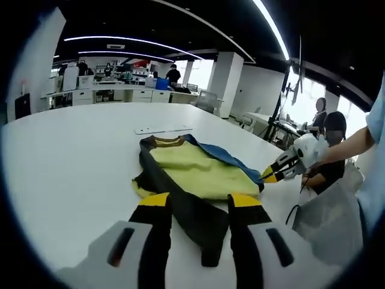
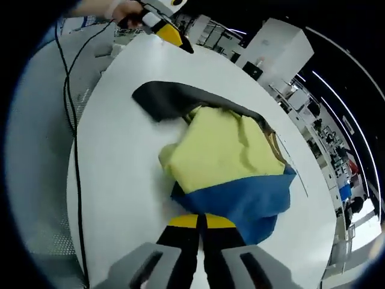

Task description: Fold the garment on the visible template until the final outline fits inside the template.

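1. We see a garment (image 1: pixel 195 174) lying on a large white table (image 1: pixel 78 156); it is a top with a yellow body, a dark sleeve and side panels, and a blue part.
2. In the left gripper view the garment sits a little right of the table's middle, with its collar at the far end and a dark sleeve (image 1: pixel 201 226) stretching toward us.
3. The left gripper (image 1: pixel 198 201) rises from the near edge of that view, its yellow-tipped fingers standing wide apart on either side of the dark sleeve, with nothing clamped between them.
4. The right gripper (image 1: pixel 271 174) enters this view from the right, its yellow tips at the garment's right edge, where the blue cloth ends.
5. A flat white strip (image 1: pixel 162 129) lies on the table just beyond the collar, apart from the garment.
6. In the right gripper view, the right gripper (image 2: pixel 201 221) has its fingers nearly together at the near edge of the blue part (image 2: pixel 240 201); we cannot tell whether they pinch the cloth or only rest at its hem.
7. From there the yellow body (image 2: pixel 219 147) spreads away from us, and the dark sleeve (image 2: pixel 171 99) reaches to the far left.
8. The left gripper (image 2: pixel 174 36) shows at the far side of the table, held by a gloved hand (image 2: pixel 123 11), clear of the sleeve.
9. A black cable (image 2: pixel 73 150) runs along the table's left edge.
10. In the left gripper view, people (image 1: pixel 325 150) sit to the right of the table, and office desks (image 1: pixel 114 93) stand far behind it.
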Demonstrator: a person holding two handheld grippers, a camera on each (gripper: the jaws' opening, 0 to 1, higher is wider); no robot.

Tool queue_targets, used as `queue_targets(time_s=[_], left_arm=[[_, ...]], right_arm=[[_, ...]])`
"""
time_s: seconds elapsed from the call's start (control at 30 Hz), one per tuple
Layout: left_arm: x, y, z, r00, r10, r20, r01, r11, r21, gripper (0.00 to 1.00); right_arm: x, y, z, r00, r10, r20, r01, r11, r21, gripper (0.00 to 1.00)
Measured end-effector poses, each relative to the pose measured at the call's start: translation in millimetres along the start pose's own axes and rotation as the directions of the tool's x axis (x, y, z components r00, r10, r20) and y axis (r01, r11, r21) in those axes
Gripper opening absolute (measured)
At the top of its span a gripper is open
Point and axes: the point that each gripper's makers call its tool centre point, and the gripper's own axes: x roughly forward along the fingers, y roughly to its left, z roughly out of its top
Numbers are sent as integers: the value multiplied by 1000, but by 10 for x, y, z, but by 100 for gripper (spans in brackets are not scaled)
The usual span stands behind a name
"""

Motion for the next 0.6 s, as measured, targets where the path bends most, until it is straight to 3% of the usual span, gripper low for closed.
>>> queue_targets(time_s=[0.2, 0.37, 0.6], left_arm=[[13, -3, 1, 1000, -4, 6, 4, 1000, -12, 34], [22, 2, 40, 1000, -7, 14, 7, 1000, -17, 33], [22, 4, 43, 1000, -10, 15, 11, 1000, -22, 32]], right_arm=[[-157, -292, 259, 998, -25, 51, 22, 998, 56, 0], [-172, -628, 516, 996, -45, 80, 41, 998, 47, 0], [160, -884, 780, 997, -4, 77, 2, 1000, 21, 0]])
